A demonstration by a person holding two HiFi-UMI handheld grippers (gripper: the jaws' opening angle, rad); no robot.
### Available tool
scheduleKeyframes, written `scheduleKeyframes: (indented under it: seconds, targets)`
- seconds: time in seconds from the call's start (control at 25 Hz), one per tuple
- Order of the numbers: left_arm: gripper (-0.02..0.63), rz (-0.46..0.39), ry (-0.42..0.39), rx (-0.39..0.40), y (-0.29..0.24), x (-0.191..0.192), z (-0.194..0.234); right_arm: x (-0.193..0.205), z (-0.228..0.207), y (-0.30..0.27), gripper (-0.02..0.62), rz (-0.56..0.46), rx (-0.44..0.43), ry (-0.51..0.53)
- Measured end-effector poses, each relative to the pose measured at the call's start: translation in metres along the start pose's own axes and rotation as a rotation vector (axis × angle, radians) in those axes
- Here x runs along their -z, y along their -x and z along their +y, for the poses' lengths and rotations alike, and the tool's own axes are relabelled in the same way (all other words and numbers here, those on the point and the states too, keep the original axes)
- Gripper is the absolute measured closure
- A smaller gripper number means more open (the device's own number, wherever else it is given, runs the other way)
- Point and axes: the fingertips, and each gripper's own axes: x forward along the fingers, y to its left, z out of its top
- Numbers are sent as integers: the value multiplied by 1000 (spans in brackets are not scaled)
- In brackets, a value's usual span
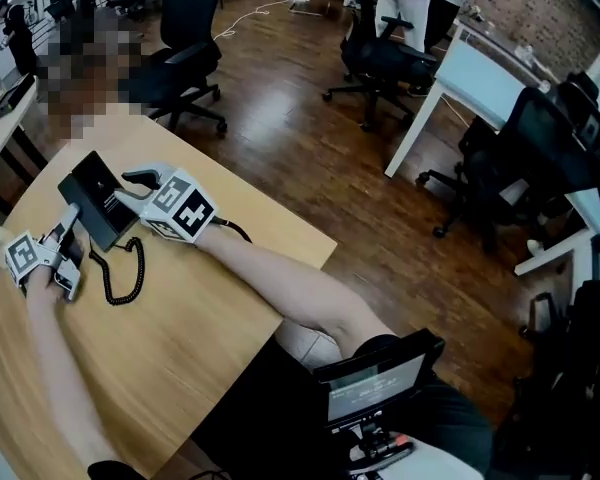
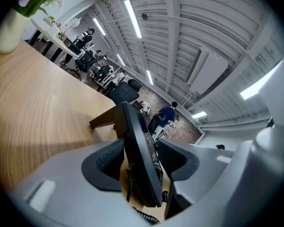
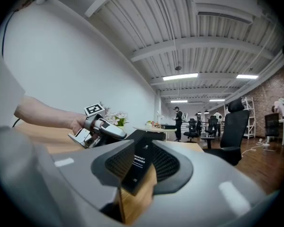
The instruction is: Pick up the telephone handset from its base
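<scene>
Near the far left corner of the wooden tabletop (image 1: 200, 328): black telephone base (image 1: 105, 190), with the handset (image 1: 83, 218) along its left side, dark on dark and hard to part from it. At the base's right edge, right gripper (image 1: 132, 188), fingers clamped on a corner of the base. At the handset's near end, left gripper (image 1: 68, 236), fingers either side of the black edge, one pad against it; cannot tell whether the other presses. Just beside, coiled cord (image 1: 120, 283) looped on the tabletop.
</scene>
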Motion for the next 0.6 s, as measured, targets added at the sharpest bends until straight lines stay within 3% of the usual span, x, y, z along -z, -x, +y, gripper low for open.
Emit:
scheduleKeyframes:
  seconds: [0.16, 0.32, 0.6]
  targets:
    - [399, 20, -63, -36, -6, 5, -1, 3, 1, 1, 491, 7, -4, 5]
    - [408, 41, -37, 13, -2, 10, -5, 1, 2, -1, 492, 1, -8, 1]
    - [408, 43, -76, -42, -16, 10, -4, 1, 6, 3, 495, 7, -22, 4]
